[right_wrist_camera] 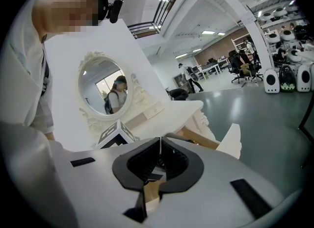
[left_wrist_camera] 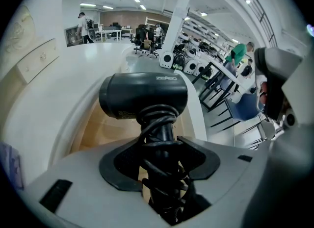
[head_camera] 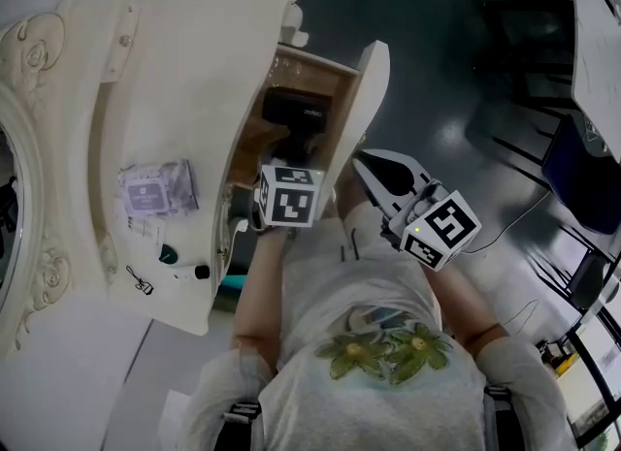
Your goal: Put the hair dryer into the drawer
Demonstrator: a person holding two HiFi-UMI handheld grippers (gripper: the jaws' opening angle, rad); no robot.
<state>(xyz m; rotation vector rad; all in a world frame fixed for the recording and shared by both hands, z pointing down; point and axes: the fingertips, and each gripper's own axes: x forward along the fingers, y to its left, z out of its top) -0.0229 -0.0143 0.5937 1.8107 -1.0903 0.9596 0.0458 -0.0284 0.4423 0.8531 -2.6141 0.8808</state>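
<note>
Hair dryer point(left_wrist_camera: 143, 96) hangs over the open drawer point(left_wrist_camera: 95, 129), the left gripper point(left_wrist_camera: 159, 148) clamped on its cord-wrapped handle point(left_wrist_camera: 162, 121) to lower it in, while the right gripper point(right_wrist_camera: 160, 159), closed and empty, waits aside

The left gripper point(left_wrist_camera: 159, 148) reaches over the open drawer point(head_camera: 367, 100), and its jaws are closed on the handle of the hair dryer point(left_wrist_camera: 143, 96). The right gripper point(head_camera: 371, 170) is just outside the drawer's front, with jaws together and nothing between them. Both forearms point forward from the body toward the drawer.
</note>
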